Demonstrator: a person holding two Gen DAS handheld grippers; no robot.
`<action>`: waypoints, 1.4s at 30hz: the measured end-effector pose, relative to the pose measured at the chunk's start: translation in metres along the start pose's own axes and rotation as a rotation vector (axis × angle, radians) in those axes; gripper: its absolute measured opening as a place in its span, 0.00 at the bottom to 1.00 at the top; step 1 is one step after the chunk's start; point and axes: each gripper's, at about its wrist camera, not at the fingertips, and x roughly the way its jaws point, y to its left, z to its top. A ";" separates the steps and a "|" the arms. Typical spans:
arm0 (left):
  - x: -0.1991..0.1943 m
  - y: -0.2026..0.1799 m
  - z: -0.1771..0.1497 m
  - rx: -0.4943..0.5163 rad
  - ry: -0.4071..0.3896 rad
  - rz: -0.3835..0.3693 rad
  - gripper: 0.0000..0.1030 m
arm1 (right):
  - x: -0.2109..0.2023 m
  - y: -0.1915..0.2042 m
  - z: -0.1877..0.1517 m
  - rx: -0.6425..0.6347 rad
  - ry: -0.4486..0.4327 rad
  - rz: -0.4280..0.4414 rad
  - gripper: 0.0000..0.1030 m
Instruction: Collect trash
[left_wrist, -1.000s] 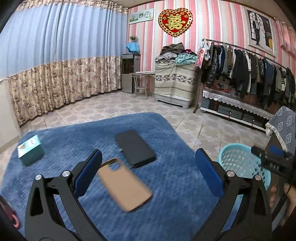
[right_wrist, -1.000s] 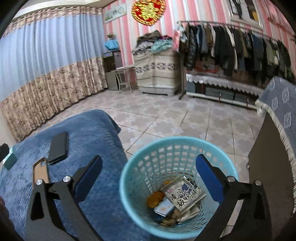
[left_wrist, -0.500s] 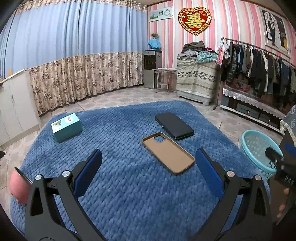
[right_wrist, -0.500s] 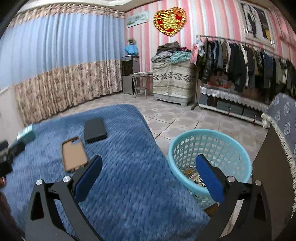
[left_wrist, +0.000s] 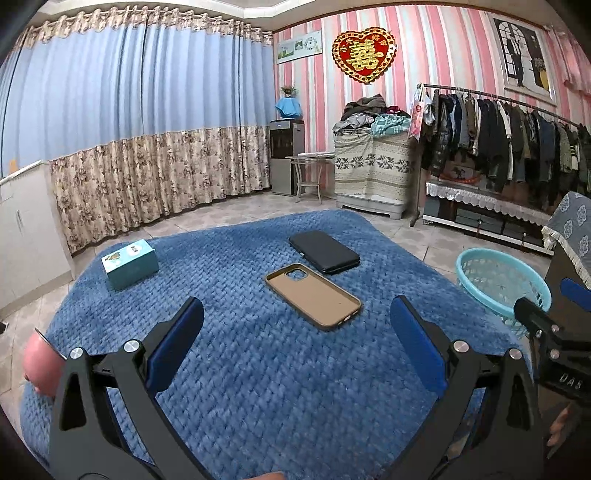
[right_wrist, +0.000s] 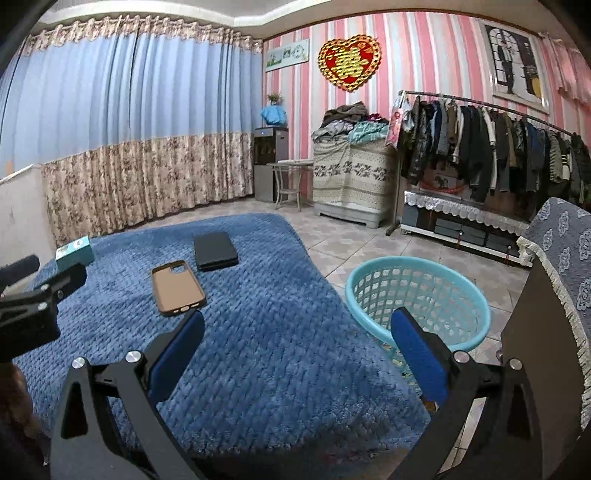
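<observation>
Teal box (left_wrist: 130, 264), printed label unreadable, upper left on blue blanket (left_wrist: 258, 369). Centre: tan phone case (left_wrist: 313, 295), black wallet case (left_wrist: 324, 252). Right: turquoise basket (right_wrist: 417, 306) on floor. Left gripper (left_wrist: 295, 343), right gripper (right_wrist: 297, 347): jaws wide apart, empty.

The left gripper (left_wrist: 295, 343) hangs with its blue-padded fingers (left_wrist: 177, 347) spread wide and nothing between them, level over the near part of the blue blanket (left_wrist: 258, 387). The right gripper (right_wrist: 297, 347) is likewise spread wide and empty, poised over the blanket's near right edge. Each tool shows at the side of the other's view, and part of a hand (left_wrist: 561, 428) appears beneath the right one.
</observation>
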 end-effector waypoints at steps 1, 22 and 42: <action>-0.001 0.001 -0.001 0.001 -0.003 0.006 0.95 | 0.000 -0.001 0.000 0.007 -0.002 -0.004 0.96; -0.006 0.011 -0.017 -0.024 -0.014 -0.027 0.95 | 0.010 0.009 -0.003 -0.018 -0.017 0.008 0.96; -0.014 0.007 -0.008 -0.018 -0.034 -0.028 0.95 | 0.012 0.010 -0.004 -0.010 -0.014 0.011 0.96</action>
